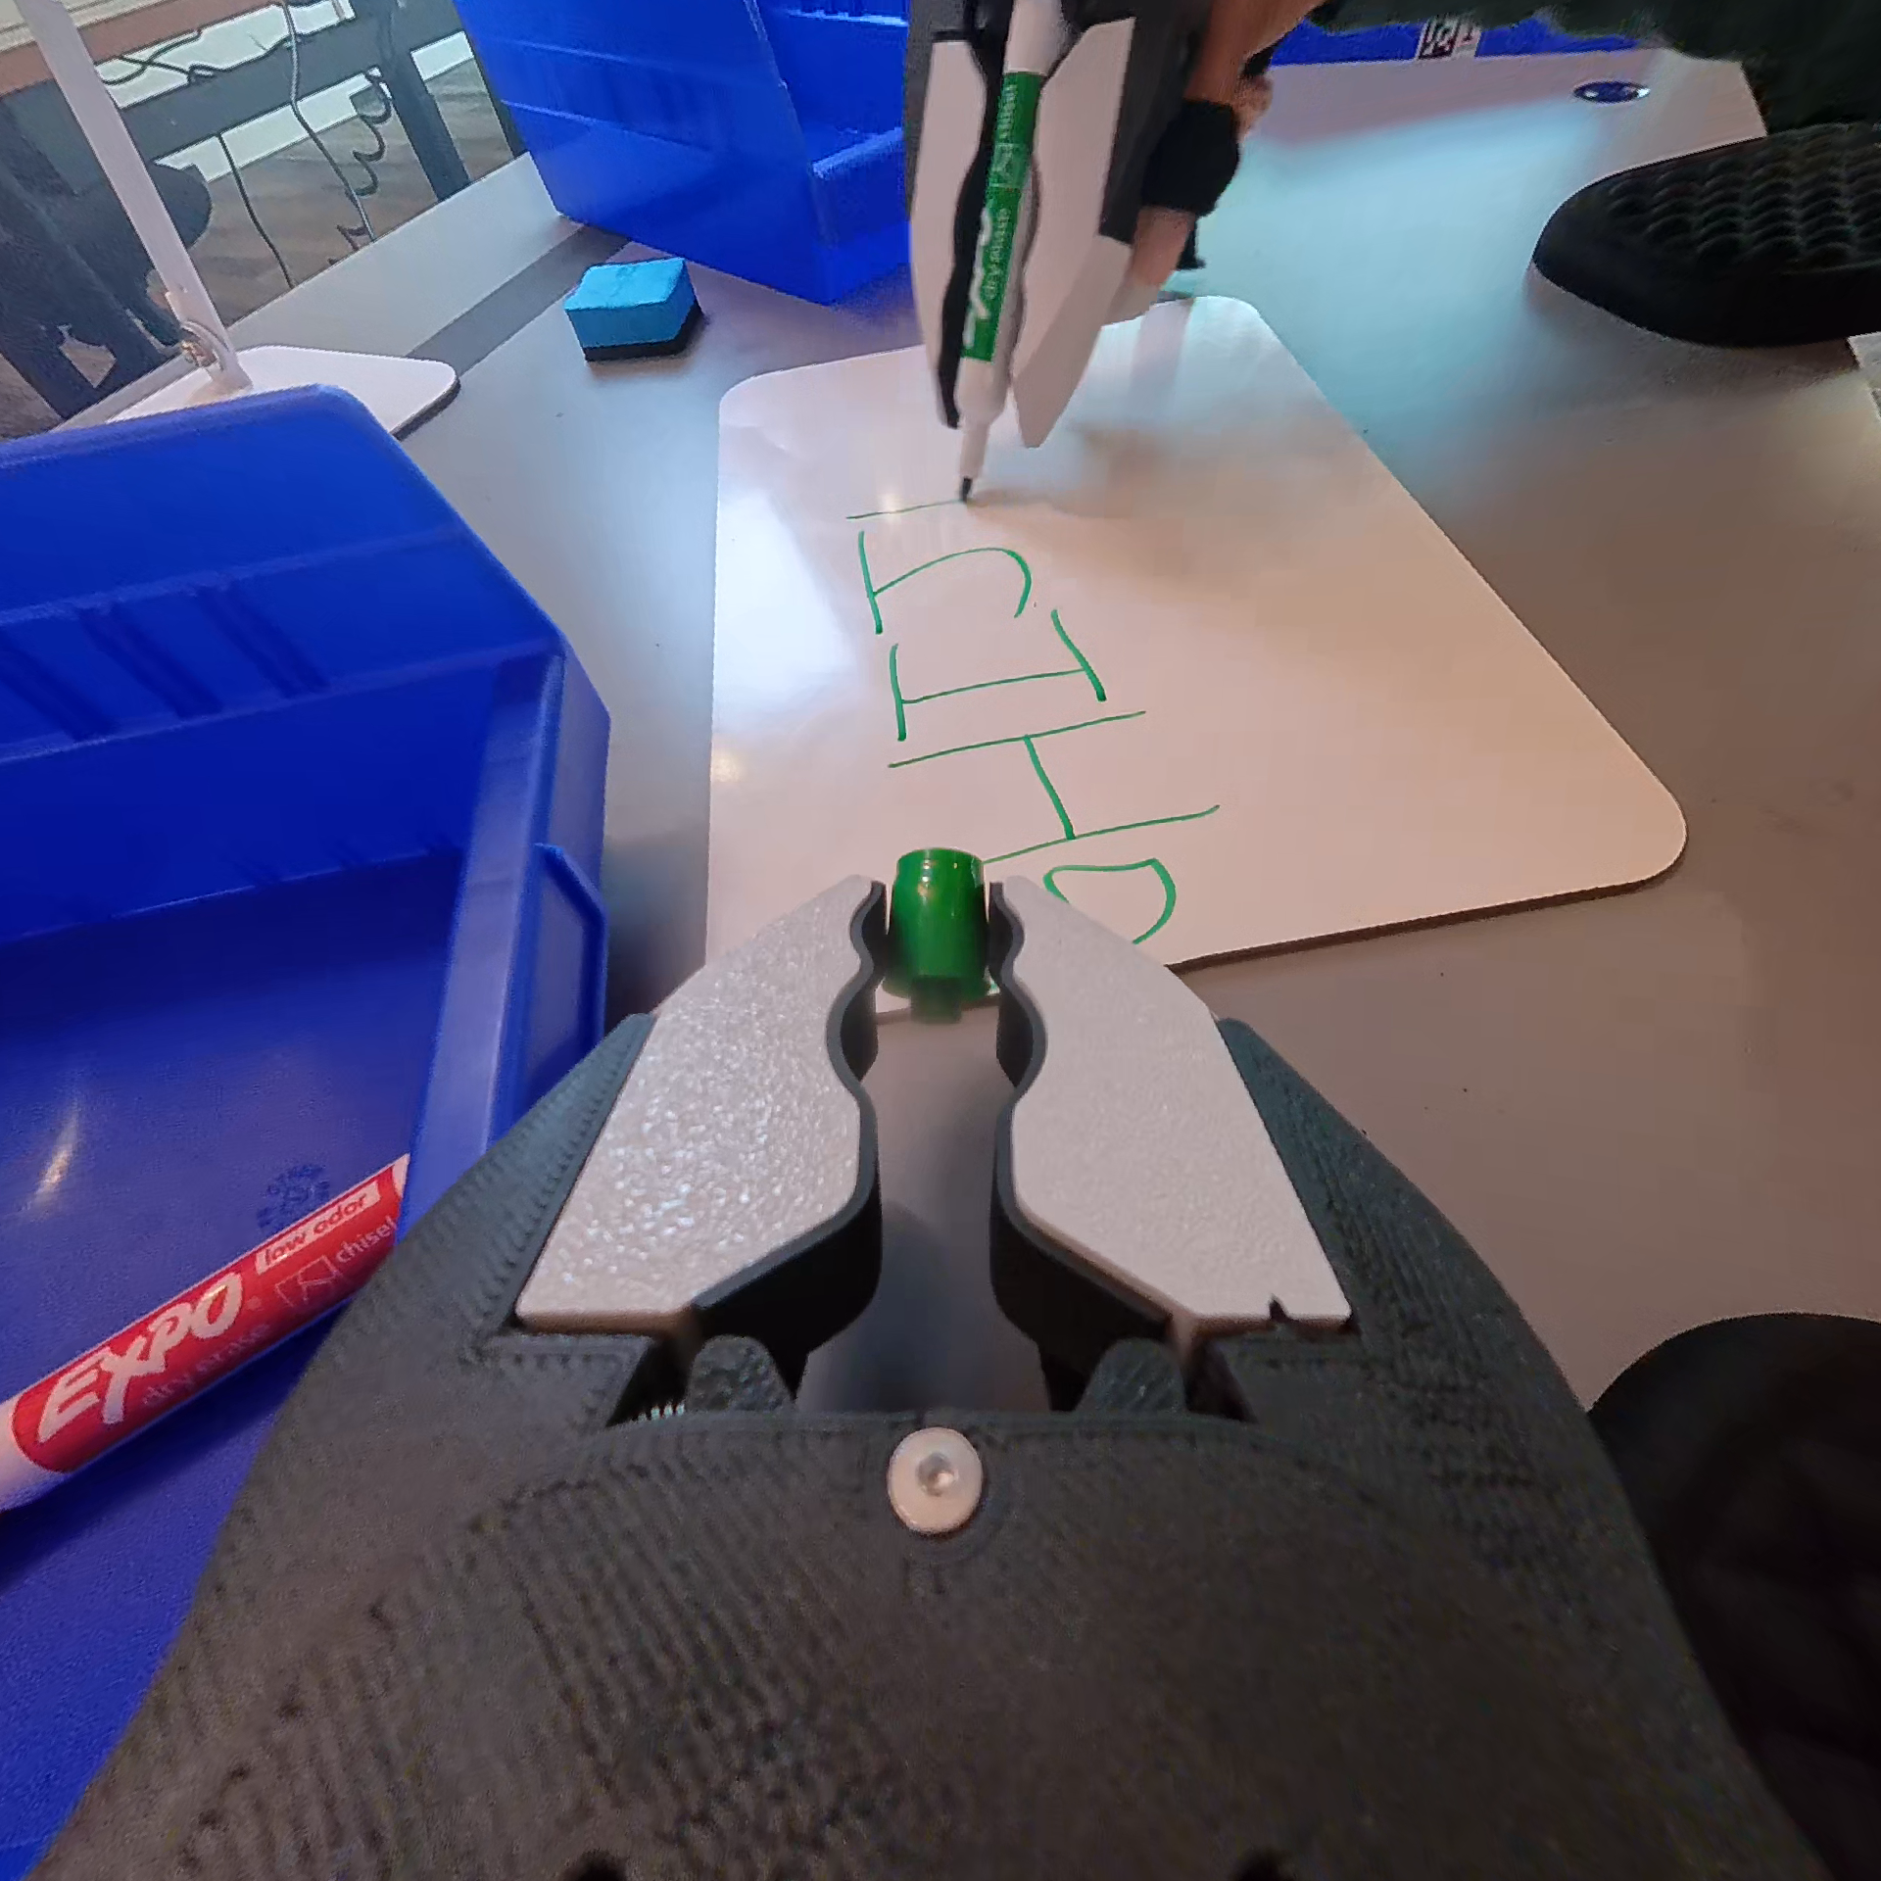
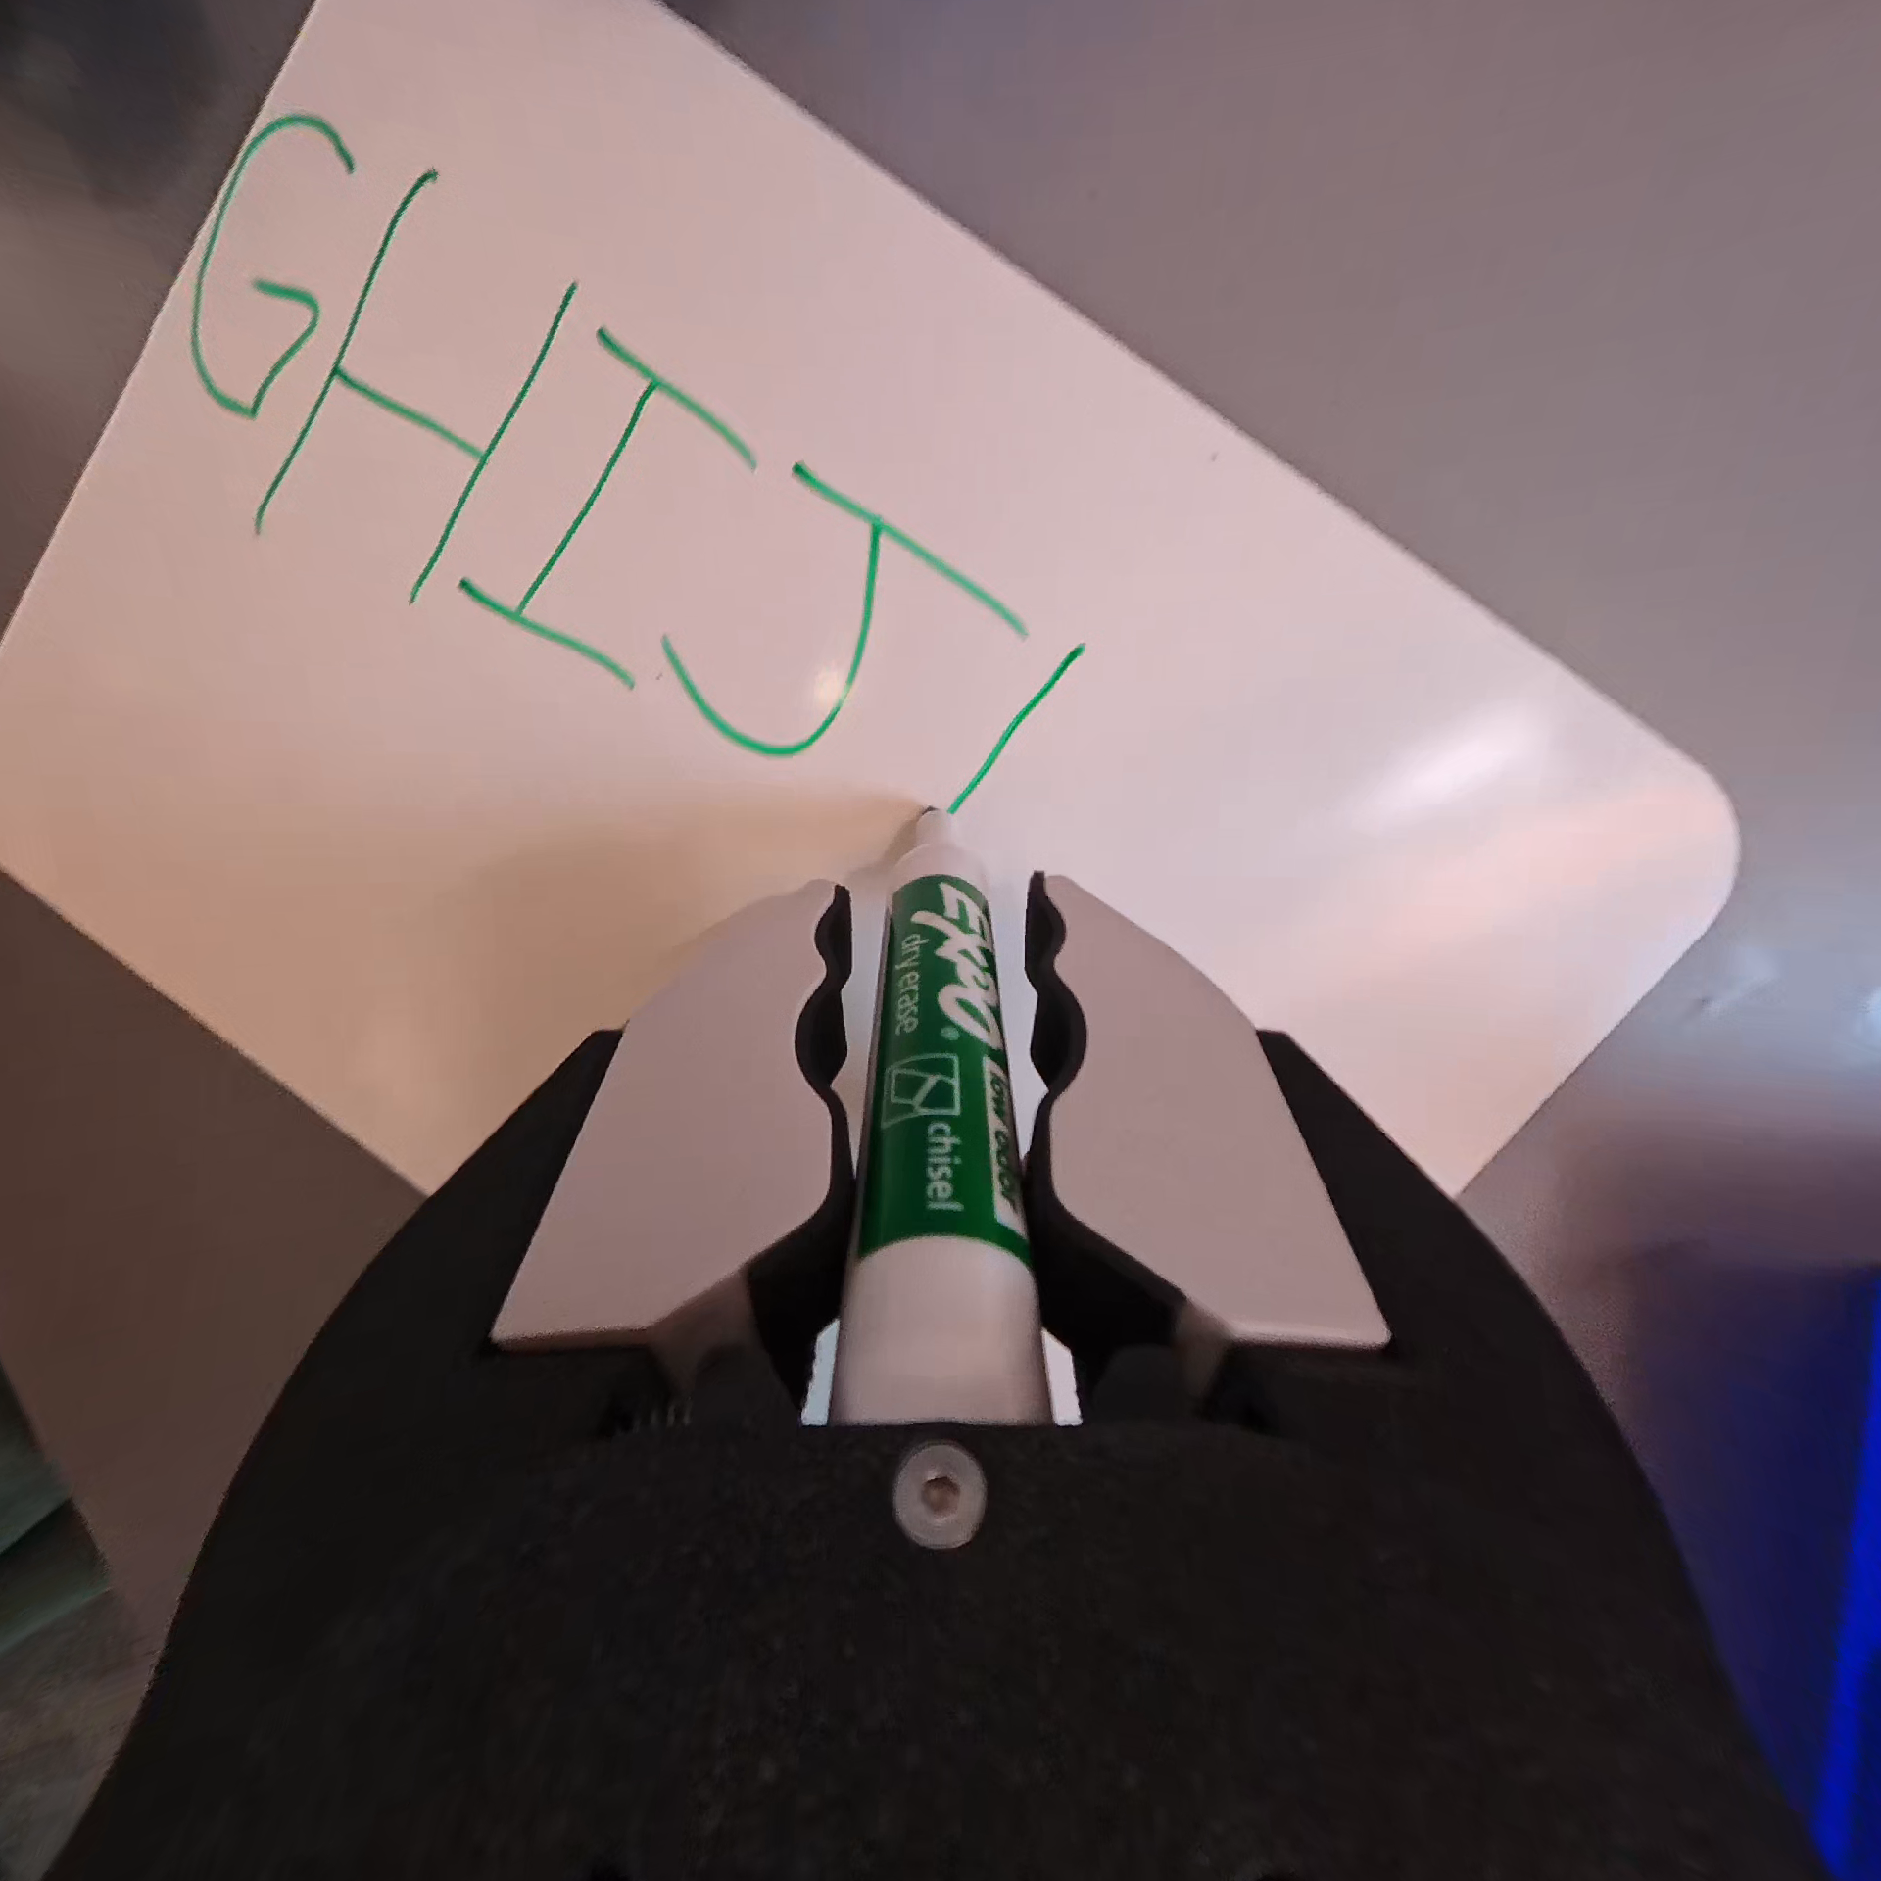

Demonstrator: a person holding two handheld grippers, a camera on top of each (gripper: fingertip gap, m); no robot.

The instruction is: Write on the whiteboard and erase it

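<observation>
Showing are two grippers [image 1: 936,916] [image 2: 931,896], two markers, green [image 2: 942,1069] and red [image 1: 193,1323], two blue bins [image 1: 254,713] [image 1: 713,132], one whiteboard [image 1: 1323,662], one green cap [image 1: 936,911], one blue eraser [image 1: 631,305].

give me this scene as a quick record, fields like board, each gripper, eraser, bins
whiteboard: flat on grey table, green handwriting across it
right gripper: grips green marker, tip touching board at the end of a fresh stroke
left gripper: clamps green marker cap near the board's near edge
eraser: blue, on table beyond board, untouched
near blue bin: holds red marker
far blue bin: behind eraser
</observation>
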